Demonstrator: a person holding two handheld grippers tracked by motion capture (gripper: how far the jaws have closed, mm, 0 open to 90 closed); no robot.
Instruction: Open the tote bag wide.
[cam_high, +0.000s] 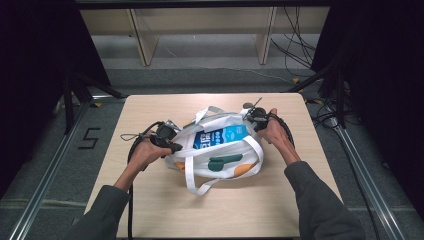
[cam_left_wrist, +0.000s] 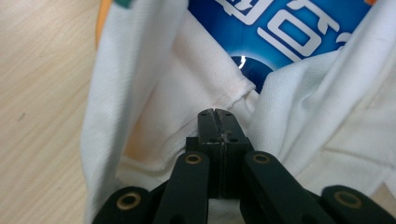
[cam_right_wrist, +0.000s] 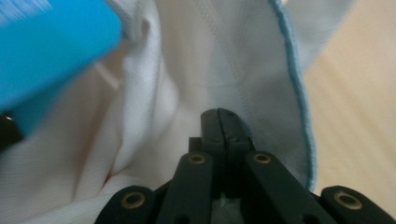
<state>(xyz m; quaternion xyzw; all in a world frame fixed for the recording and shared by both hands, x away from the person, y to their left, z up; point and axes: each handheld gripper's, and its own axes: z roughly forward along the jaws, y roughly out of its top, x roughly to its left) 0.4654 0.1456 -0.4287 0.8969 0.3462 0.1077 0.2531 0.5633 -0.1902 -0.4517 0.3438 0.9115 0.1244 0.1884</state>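
A white cloth tote bag (cam_high: 220, 162) with green and orange patches lies in the middle of the wooden table (cam_high: 150, 210). A blue box with white lettering (cam_high: 220, 136) sticks out of its mouth. My left gripper (cam_high: 175, 146) is at the bag's left rim and my right gripper (cam_high: 250, 117) at its far right rim. In the left gripper view the jaws (cam_left_wrist: 217, 112) are closed with white cloth (cam_left_wrist: 154, 93) gathered at their tips, the blue box (cam_left_wrist: 289, 32) beyond. In the right gripper view the jaws (cam_right_wrist: 224, 112) are closed on pale, blue-edged cloth (cam_right_wrist: 224, 56), the box (cam_right_wrist: 46, 42) blurred at upper left.
The bag's long white straps (cam_high: 192, 182) trail toward the table's near side. Bare wood (cam_left_wrist: 42, 93) lies left of the bag and also to its right (cam_right_wrist: 355, 116). Behind the table stand wooden frame legs (cam_high: 142, 45), with floor cables (cam_high: 295, 55) at back right.
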